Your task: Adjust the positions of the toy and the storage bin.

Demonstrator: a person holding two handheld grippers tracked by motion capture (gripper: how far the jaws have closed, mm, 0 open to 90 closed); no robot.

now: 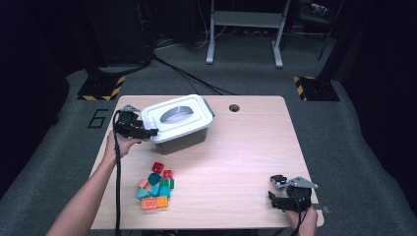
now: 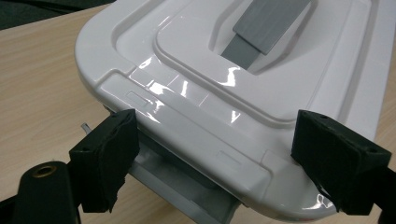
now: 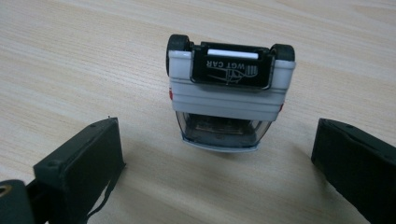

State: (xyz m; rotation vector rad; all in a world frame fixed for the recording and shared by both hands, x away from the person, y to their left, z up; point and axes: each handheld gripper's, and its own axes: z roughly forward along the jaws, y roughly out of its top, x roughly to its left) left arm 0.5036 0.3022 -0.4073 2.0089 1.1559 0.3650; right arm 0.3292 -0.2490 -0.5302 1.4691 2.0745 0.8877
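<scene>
The left gripper (image 1: pixel 147 132) sits at the left end of the white-lidded box (image 1: pixel 179 123), which stands at the far left of the surface (image 1: pixel 246 147). In the left gripper view its two black jaws stand wide, one on each side of the latch tab (image 2: pixel 187 140) on the lid's (image 2: pixel 243 65) short edge, not pressing on it; the tab lies between them, so the gripper holds nothing. That placement suggests the aim is to work the latch and free the lid, probably so the loose toy bricks (image 1: pixel 156 186) can go inside; they lie in a heap near the left front, just short of the box and within easy reach. The grey handle (image 2: pixel 261 28) lies flat in the lid's recess, out of the way. The right gripper (image 1: pixel 275 194) rests low at the near right corner of the surface, well apart from the box. Its jaws are spread wide around a small toy car (image 3: pixel 229 93) that lies upside down, wheels up, just beyond them, untouched; this hand seems parked.
</scene>
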